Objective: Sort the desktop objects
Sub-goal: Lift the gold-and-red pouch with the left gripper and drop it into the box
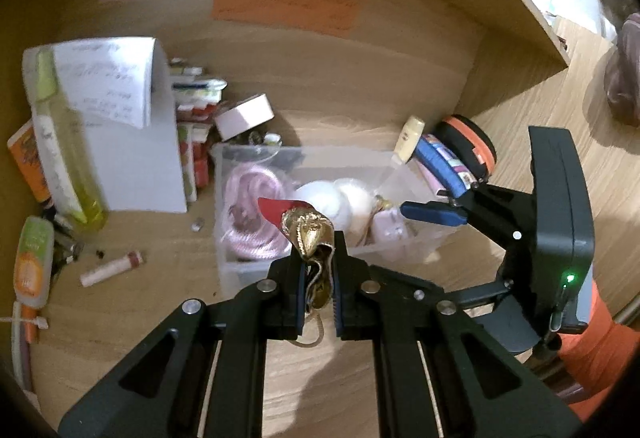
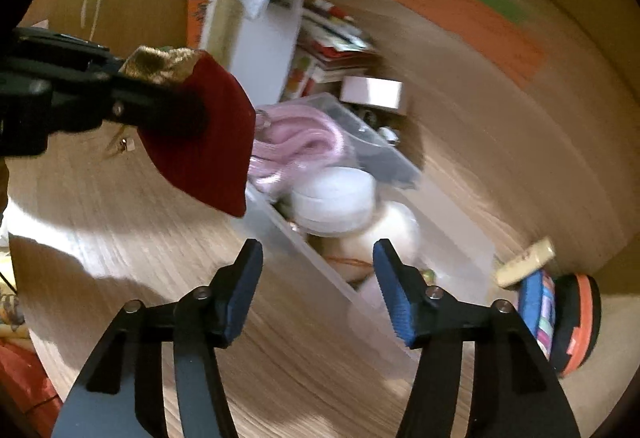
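Left gripper (image 1: pixel 318 270) jaws clamped on red-and-gold pouch (image 1: pixel 308 234), clear bin (image 1: pixel 240 166) just beyond on tabletop (image 1: pixel 140 318), right gripper (image 2: pixel 318 294) jaws apart, empty, near bin.

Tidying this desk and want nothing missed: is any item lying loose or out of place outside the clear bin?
Yes. A small pink-and-white tube lies on its side on the bare desk left of the clear bin, and a tiny metallic piece sits loose near it. The left tongs hold a red-and-gold pouch above the bin.

One clear bin (image 1: pixel 304 158), one red-and-gold pouch (image 1: pixel 308 234), three coloured paper notes (image 1: pixel 284 6), two round white jars (image 2: pixel 332 198), one pink cord coil (image 1: pixel 252 214).
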The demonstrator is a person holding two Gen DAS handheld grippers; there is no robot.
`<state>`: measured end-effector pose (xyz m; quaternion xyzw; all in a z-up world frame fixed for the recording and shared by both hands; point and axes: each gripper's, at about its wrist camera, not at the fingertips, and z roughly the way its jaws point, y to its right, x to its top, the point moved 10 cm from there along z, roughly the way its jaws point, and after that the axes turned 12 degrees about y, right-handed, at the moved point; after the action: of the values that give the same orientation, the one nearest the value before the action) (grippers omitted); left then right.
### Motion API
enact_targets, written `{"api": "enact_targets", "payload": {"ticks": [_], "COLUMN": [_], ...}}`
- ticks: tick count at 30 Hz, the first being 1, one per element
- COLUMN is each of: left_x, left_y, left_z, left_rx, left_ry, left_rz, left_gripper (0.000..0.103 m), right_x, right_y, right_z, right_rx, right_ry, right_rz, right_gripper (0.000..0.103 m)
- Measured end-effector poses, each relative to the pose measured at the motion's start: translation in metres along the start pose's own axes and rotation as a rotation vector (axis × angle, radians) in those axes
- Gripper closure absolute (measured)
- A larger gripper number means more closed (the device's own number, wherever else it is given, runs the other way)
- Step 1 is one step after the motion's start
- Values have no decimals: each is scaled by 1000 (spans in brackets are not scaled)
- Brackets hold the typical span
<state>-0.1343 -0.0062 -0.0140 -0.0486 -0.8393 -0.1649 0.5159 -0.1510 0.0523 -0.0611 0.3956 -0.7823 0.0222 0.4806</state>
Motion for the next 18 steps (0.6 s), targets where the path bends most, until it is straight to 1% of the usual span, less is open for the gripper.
{"api": "enact_targets", "payload": {"ticks": [1, 2, 3, 6, 7, 9, 11, 14, 16, 17, 18], "left_x": [4, 7, 12, 25, 28, 35, 39, 42, 39, 35, 30], "left_y": [2, 5, 7, 12, 12, 12, 14, 19, 23, 25, 24], "left_z": [0, 2, 3, 12, 15, 27, 41, 57, 70, 78, 86], "left_rx": [1, 3, 6, 14, 15, 19, 3, -22, -22, -16, 2], "left_ry": [4, 10, 18, 41, 46, 48, 37, 15, -3, -22, -42], "left_rz": [7, 19, 30, 43, 46, 41, 28, 11, 18, 29, 48], "left_gripper": [94, 94, 94, 93, 93, 93, 93, 93, 93, 92, 88], "right_x": [-1, -1, -1, -2, -4, -6, -9, -14, -18, -20, -21], "right_y": [5, 10, 17, 34, 42, 54, 61, 69, 72, 74, 75], "right_z": [-3, -5, -9, -19, -23, -29, -34, -39, -39, -38, -36], "right_rx": [-5, -9, -18, -38, -57, -85, -107, -114, -118, -119, -116], "right_ry": [6, 10, 20, 44, 51, 63, 75, 87, 82, 79, 73], "right_rz": [16, 33, 56, 114, 137, 165, 193, 238, 259, 268, 276], "right_gripper": [42, 36, 34, 33, 31, 26, 25, 24, 24, 24, 24]}}
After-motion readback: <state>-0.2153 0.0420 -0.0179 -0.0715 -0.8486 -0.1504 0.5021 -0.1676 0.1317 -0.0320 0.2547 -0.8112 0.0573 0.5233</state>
